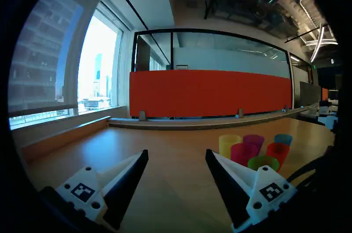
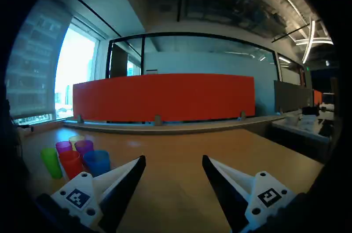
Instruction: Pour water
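Observation:
Several coloured plastic cups stand in a cluster on the wooden table [image 1: 176,180]. In the left gripper view the cluster lies ahead to the right: a yellow cup [image 1: 229,144], pink cups [image 1: 243,153], a blue cup [image 1: 283,139], a red cup [image 1: 277,151] and a green cup [image 1: 263,162] just past the right finger. My left gripper [image 1: 176,159] is open and holds nothing. In the right gripper view the cluster sits at the left: green cup [image 2: 51,161], red cup [image 2: 71,163], blue cup [image 2: 97,162], purple cups [image 2: 83,147]. My right gripper [image 2: 173,162] is open over bare table [image 2: 185,189].
An orange divider panel [image 1: 210,92] runs along the table's far edge. A window [image 1: 94,74] and low sill line the left side. Desks with white items [image 2: 308,123] stand at the far right.

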Motion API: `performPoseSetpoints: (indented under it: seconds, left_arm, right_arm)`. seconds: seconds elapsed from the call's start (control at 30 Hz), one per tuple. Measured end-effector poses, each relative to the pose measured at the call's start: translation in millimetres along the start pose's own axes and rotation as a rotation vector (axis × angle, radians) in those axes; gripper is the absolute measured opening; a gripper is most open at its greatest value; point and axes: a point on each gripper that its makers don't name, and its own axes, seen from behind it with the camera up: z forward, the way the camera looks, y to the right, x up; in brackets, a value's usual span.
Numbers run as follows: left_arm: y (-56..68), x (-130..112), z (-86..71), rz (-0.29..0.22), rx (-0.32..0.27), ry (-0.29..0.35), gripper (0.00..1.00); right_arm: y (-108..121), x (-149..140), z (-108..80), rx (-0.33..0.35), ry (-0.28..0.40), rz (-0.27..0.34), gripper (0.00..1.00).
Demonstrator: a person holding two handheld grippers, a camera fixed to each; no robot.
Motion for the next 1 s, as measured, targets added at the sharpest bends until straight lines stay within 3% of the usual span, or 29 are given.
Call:
performPoseSetpoints:
  seconds: [0.17,0.37,0.6,0.8,1.0]
  left_arm:
    - [0.4,20,-0.4,-0.020,-0.016,0.018,0.97]
    - [5.8,37,2.5,-0.016,-0.053,-0.015,0.97]
    - [25.4,76,5.6,-0.044,-0.134,-0.013,0.97]
    - [28.7,112,6.8,-0.094,-0.178,-0.035,0.97]
    - [27.9,152,3.6,-0.088,-0.213,-0.037,0.97]
  right_arm:
    - [-9,23,-1.1,0.017,0.002,0.000,1.00]
    - [-23,60,1.5,0.051,0.002,-0.040,1.00]
    - [-34,108,6.4,0.080,-0.005,-0.099,1.00]
    - [-43,146,7.0,0.110,-0.007,-0.078,1.00]
    - [-54,176,6.0,0.161,-0.014,-0.061,1.00]
